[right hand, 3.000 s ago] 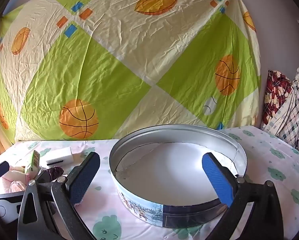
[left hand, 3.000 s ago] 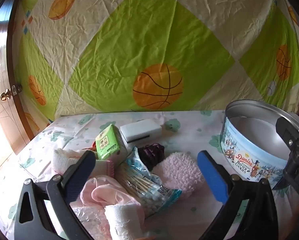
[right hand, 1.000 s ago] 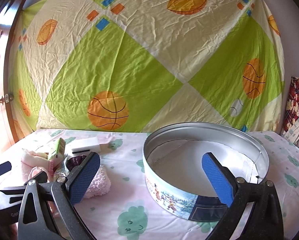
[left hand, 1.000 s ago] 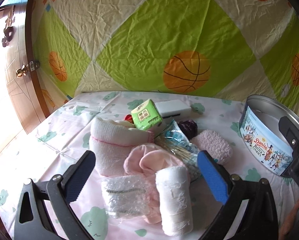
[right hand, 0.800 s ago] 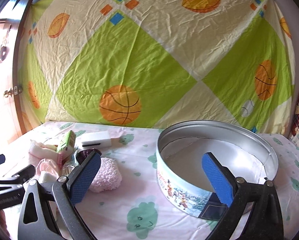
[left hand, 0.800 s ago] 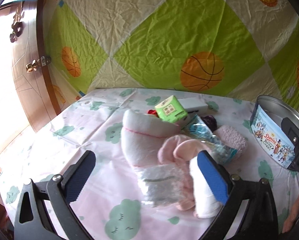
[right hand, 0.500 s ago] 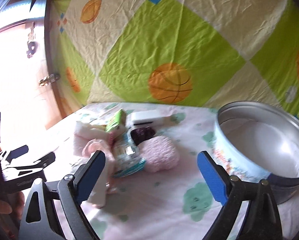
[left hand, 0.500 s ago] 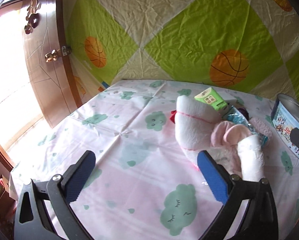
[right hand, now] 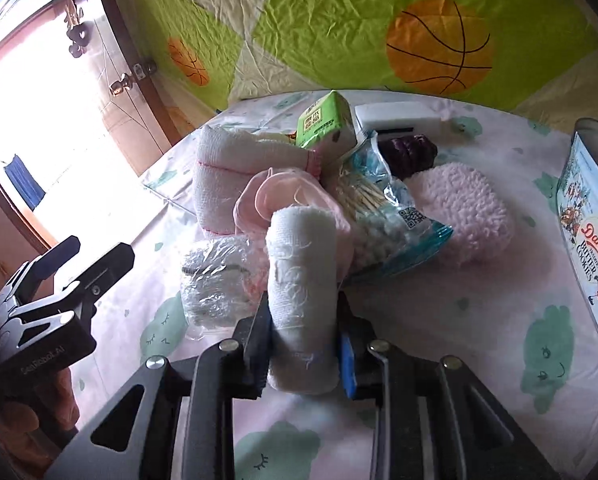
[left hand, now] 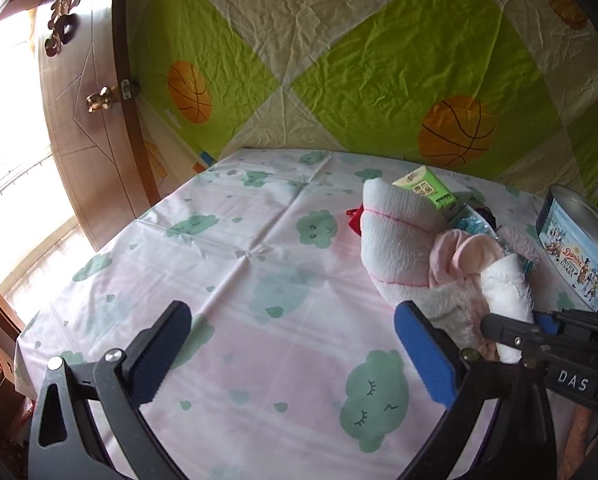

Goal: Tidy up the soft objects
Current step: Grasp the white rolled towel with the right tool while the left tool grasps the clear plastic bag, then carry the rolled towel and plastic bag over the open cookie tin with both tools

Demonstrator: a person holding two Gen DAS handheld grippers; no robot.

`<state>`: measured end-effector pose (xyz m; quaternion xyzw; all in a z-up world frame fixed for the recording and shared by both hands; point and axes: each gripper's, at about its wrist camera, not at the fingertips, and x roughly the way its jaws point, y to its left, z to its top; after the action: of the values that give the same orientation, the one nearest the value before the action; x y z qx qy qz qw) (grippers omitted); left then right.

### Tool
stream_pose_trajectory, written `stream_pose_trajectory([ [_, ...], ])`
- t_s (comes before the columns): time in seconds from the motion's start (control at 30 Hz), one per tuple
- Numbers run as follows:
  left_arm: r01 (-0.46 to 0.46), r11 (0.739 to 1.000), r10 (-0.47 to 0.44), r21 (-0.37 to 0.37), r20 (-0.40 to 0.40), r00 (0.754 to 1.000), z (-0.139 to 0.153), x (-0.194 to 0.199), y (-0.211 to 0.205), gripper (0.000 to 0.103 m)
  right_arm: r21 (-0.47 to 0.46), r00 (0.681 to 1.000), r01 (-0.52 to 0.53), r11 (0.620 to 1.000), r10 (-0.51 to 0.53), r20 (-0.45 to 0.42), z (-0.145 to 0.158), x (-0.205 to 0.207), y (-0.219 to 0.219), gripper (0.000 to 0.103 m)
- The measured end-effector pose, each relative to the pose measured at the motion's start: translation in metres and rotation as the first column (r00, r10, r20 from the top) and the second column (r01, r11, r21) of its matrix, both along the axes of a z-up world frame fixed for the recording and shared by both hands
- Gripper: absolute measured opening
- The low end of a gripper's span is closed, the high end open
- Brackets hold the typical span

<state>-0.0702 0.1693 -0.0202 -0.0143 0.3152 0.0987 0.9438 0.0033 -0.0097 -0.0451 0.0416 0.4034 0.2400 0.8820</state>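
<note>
A pile of soft things lies on the cloud-print tablecloth (left hand: 259, 272). My right gripper (right hand: 303, 344) is shut on a rolled white towel (right hand: 302, 280), which also shows in the left wrist view (left hand: 506, 296). Behind it lie a pink cloth (right hand: 283, 196), a big white rolled towel with red stitching (right hand: 235, 168), a fluffy pink pad (right hand: 467, 208) and a clear plastic-wrapped bundle (right hand: 215, 280). My left gripper (left hand: 295, 344) is open and empty over bare cloth, left of the pile. The round cookie tin (right hand: 591, 232) stands at the right.
A green tissue pack (right hand: 325, 124), a white box (right hand: 395, 116), a bag of cotton swabs (right hand: 383, 212) and a dark purple item (right hand: 409, 152) sit in the pile. A wooden door (left hand: 87, 92) is at the left. A basketball-print sheet (left hand: 379, 60) hangs behind.
My right gripper swung left from the tin to the pile and closed on the rolled white towel. My left gripper moved left, away from the pile, and stays open.
</note>
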Motion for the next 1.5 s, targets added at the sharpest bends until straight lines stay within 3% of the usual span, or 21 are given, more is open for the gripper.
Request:
stream_pose_trajectory([
  [0.17, 0.09, 0.994, -0.091, -0.069, -0.015, 0.996, -0.001, 0.006, -0.014, 0.103, 0.013, 0.992, -0.034, 0.999, 0.032, 0.125, 0.024, -0.032, -0.032, 0.03],
  [0.3, 0.156, 0.982, -0.162, -0.109, -0.049, 0.986, -0.005, 0.019, -0.035, 0.102, 0.023, 0.968, 0.086, 0.996, -0.089, 0.236, 0.036, -0.042, -0.075, 0.03],
  [0.37, 0.179, 0.978, -0.187, -0.112, -0.068, 0.98, -0.008, 0.027, -0.048, 0.097, 0.02, 0.954, 0.152, 0.988, -0.152, 0.257, 0.036, -0.039, -0.09, 0.03],
  [0.43, 0.194, 0.976, -0.204, -0.101, -0.1, 0.974, -0.013, 0.038, -0.059, 0.08, 0.024, 0.951, 0.181, 0.983, -0.181, 0.251, 0.035, -0.032, -0.096, 0.03],
  [0.47, 0.197, 0.975, -0.209, -0.103, -0.121, 0.97, -0.016, 0.044, -0.063, 0.078, 0.033, 0.951, 0.183, 0.983, -0.185, 0.247, 0.035, -0.032, -0.098, 0.03],
  [0.57, 0.19, 0.966, -0.225, -0.175, -0.209, 0.952, -0.031, 0.062, -0.065, 0.069, 0.042, 0.952, 0.179, 0.983, -0.184, 0.245, 0.037, -0.035, -0.097, 0.03],
  [0.6, 0.182, 0.961, -0.226, -0.208, -0.21, 0.951, -0.033, 0.065, -0.064, 0.061, 0.042, 0.953, 0.175, 0.984, -0.18, 0.243, 0.037, -0.036, -0.095, 0.03],
  [0.67, 0.187, 0.955, -0.234, -0.23, -0.197, 0.952, -0.031, 0.065, -0.065, 0.042, 0.038, 0.956, 0.172, 0.984, -0.176, 0.236, 0.036, -0.036, -0.094, 0.03],
  [0.83, 0.24, 0.942, -0.281, -0.234, -0.157, 0.947, -0.024, 0.049, -0.07, 0.024, 0.045, 0.948, 0.191, 0.981, -0.196, 0.252, 0.035, -0.038, -0.093, 0.03],
  [1.07, 0.264, 0.935, -0.287, -0.239, -0.068, 0.955, -0.003, 0.021, -0.053, 0.017, 0.093, 0.927, 0.194, 0.976, -0.214, 0.307, 0.045, -0.048, -0.099, 0.03],
  [1.23, 0.254, 0.954, -0.255, -0.159, 0.015, 0.967, 0.021, 0.008, -0.051, 0.015, 0.086, 0.9, 0.211, 0.974, -0.227, 0.373, 0.055, -0.057, -0.099, 0.03],
  [1.33, 0.269, 0.959, -0.263, -0.089, 0.082, 0.961, 0.034, 0.001, -0.061, 0.015, 0.096, 0.893, 0.222, 0.97, -0.242, 0.38, 0.057, -0.057, -0.104, 0.03],
  [1.5, 0.292, 0.955, -0.288, -0.045, 0.085, 0.954, 0.038, 0.002, -0.064, 0.015, 0.104, 0.893, 0.229, 0.968, -0.251, 0.373, 0.057, -0.057, -0.108, 0.03],
])
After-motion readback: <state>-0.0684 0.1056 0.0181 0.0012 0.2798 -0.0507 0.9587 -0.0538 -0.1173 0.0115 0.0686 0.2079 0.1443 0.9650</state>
